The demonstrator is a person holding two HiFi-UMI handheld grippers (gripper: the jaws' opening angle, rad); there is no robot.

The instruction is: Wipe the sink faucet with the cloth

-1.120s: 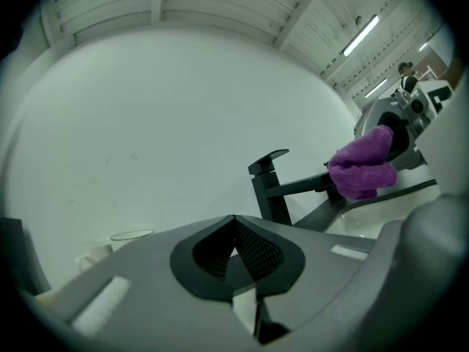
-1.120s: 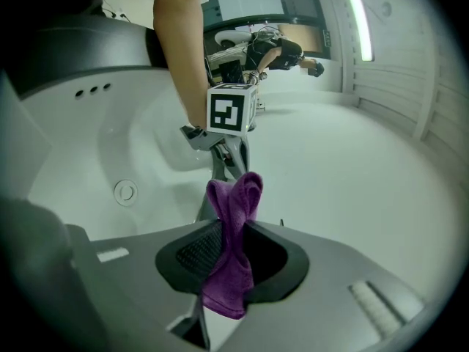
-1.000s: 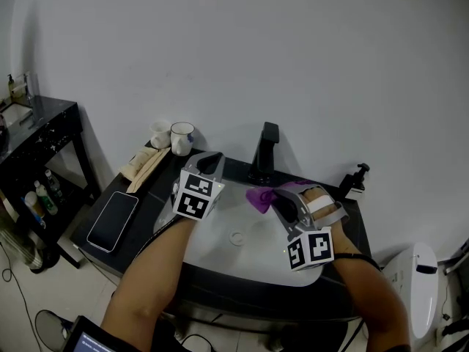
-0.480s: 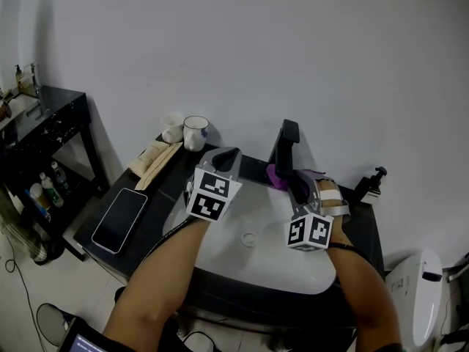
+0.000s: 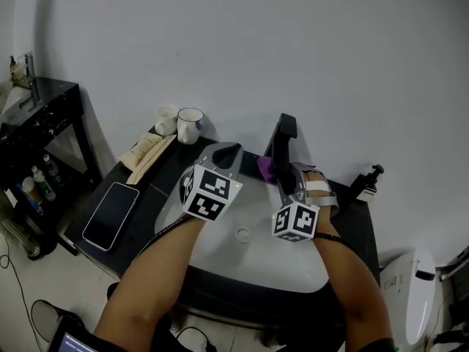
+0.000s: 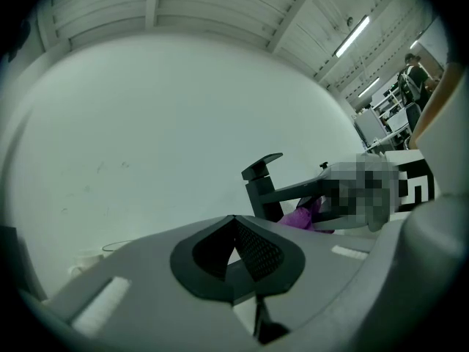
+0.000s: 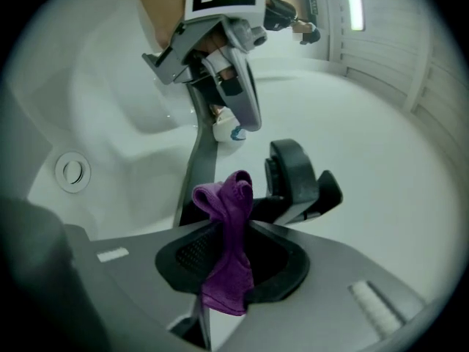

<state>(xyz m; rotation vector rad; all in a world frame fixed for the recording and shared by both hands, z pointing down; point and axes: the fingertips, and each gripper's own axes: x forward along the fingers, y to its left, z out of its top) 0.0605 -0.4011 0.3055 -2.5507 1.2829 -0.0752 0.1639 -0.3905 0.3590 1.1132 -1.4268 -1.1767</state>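
Note:
The black faucet (image 5: 282,141) stands at the back of the white sink basin (image 5: 258,259). My right gripper (image 5: 275,171) is shut on a purple cloth (image 5: 264,169) and holds it against the faucet's lower left side. In the right gripper view the cloth (image 7: 226,268) hangs pinched between the jaws of that gripper (image 7: 231,227), just in front of the faucet (image 7: 294,176). My left gripper (image 5: 227,153) hovers over the basin's back left, shut and holding nothing. In its own view the left gripper (image 6: 234,220) points toward the faucet (image 6: 261,182) and the cloth (image 6: 299,215).
The drain (image 5: 242,234) sits mid-basin. On the dark counter lie a phone (image 5: 111,215) and a folded towel with sticks (image 5: 147,152); two cups (image 5: 190,125) stand behind. A soap dispenser (image 5: 366,183) is at the right. A black side table (image 5: 38,116) stands far left.
My right gripper has carried the purple cloth from over the basin back to the faucet, and it now rests against the faucet's side. The left gripper has stayed roughly where it was.

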